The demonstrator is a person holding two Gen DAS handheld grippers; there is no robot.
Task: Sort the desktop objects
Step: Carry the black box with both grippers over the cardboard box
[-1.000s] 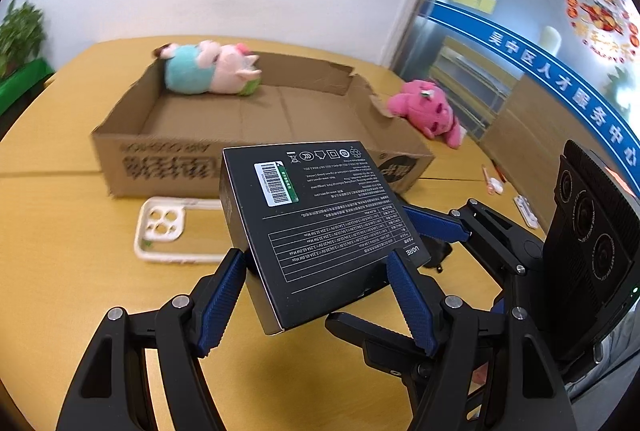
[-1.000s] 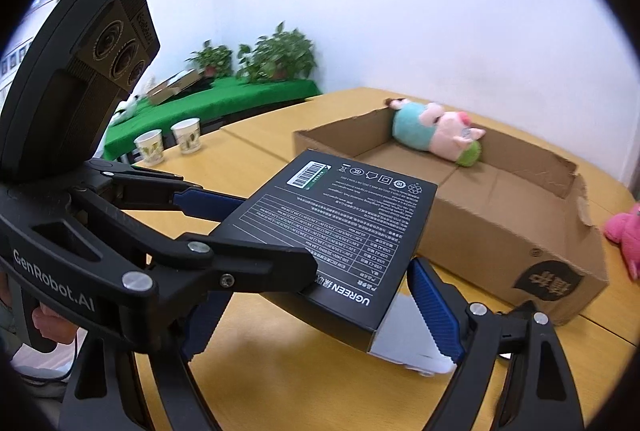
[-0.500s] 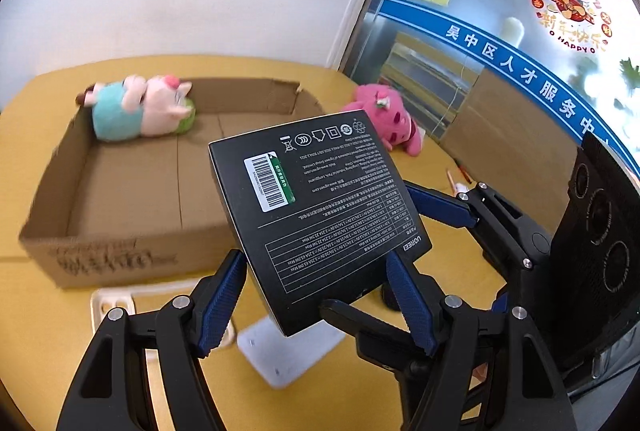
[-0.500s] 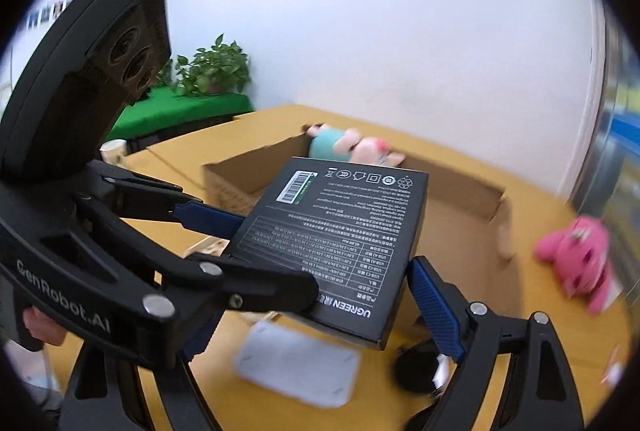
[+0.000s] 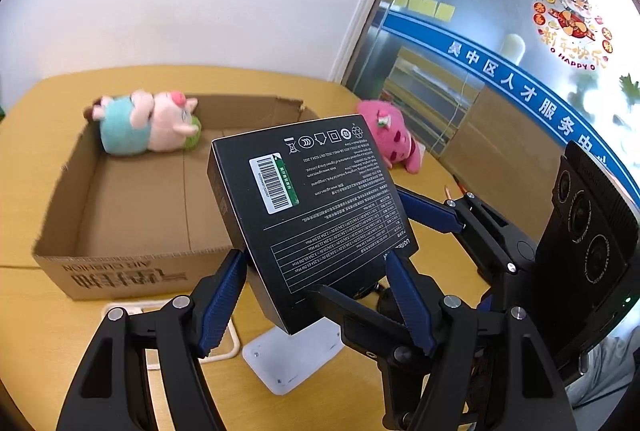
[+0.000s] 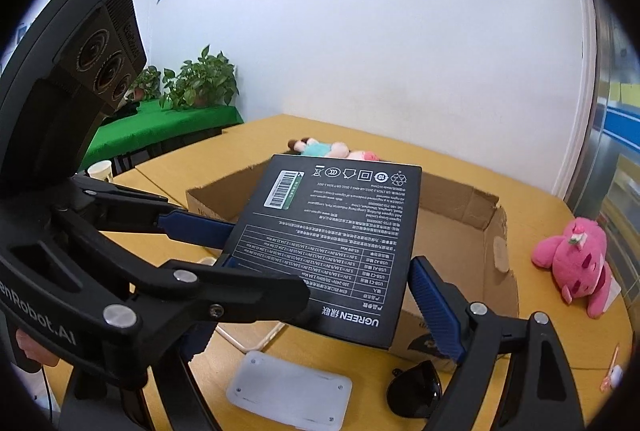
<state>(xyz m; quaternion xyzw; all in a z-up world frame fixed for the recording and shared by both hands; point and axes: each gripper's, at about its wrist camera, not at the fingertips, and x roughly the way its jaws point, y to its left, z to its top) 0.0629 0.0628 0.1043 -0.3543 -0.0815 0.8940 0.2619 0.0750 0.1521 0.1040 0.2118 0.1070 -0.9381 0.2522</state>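
Box (image 5: 308, 215), stiff, light-looking and smooth-sided, sits clamped by its opposite edges between left gripper (image 5: 316, 295) and right gripper (image 6: 320, 295), above the worktop (image 5: 40, 331).

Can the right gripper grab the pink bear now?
Probably not. The right gripper and left gripper both clamp the black box; the bear lies off to the side.

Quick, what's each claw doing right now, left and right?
Left claw: shut on the black box.
Right claw: shut on the same black box, from the other side.
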